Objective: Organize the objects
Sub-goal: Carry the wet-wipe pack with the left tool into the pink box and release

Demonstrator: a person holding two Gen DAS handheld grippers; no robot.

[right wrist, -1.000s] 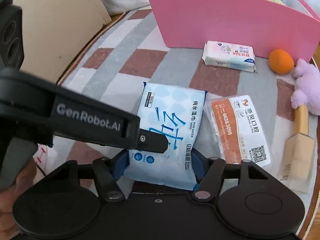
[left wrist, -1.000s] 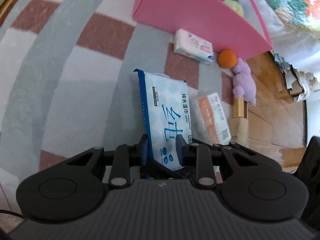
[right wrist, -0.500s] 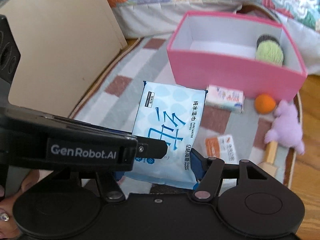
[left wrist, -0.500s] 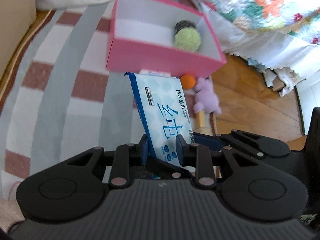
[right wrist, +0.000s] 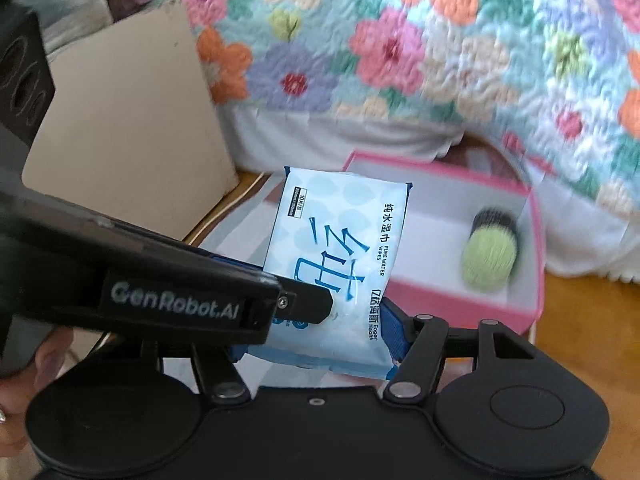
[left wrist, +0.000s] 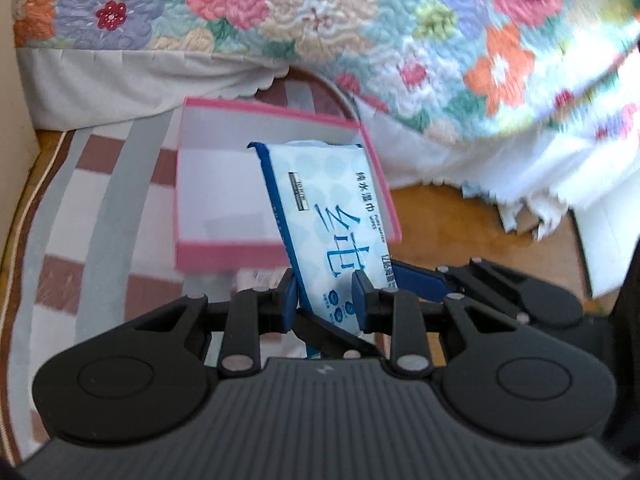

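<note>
A light-blue wet-wipes pack [left wrist: 320,208] with blue Chinese print is held in the air by both grippers. My left gripper [left wrist: 325,300] is shut on its near end. My right gripper [right wrist: 320,344] is shut on the same pack [right wrist: 340,248], with the left gripper's finger lying across it. The pack hangs in front of and above the pink box [left wrist: 224,254], which sits on the striped rug. In the right wrist view the pink box [right wrist: 440,300] holds a green ball of yarn [right wrist: 488,260].
A floral quilt [left wrist: 360,32] hangs over a bed behind the box. A beige cabinet side [right wrist: 128,128] stands to the left. Wooden floor [left wrist: 460,224] lies right of the checked rug [left wrist: 80,240]. A small packet [left wrist: 256,278] peeks from under the pack.
Both grippers have lifted the wipes pack off the rug and carried it up toward the pink box. The other items on the rug have dropped out of view.
</note>
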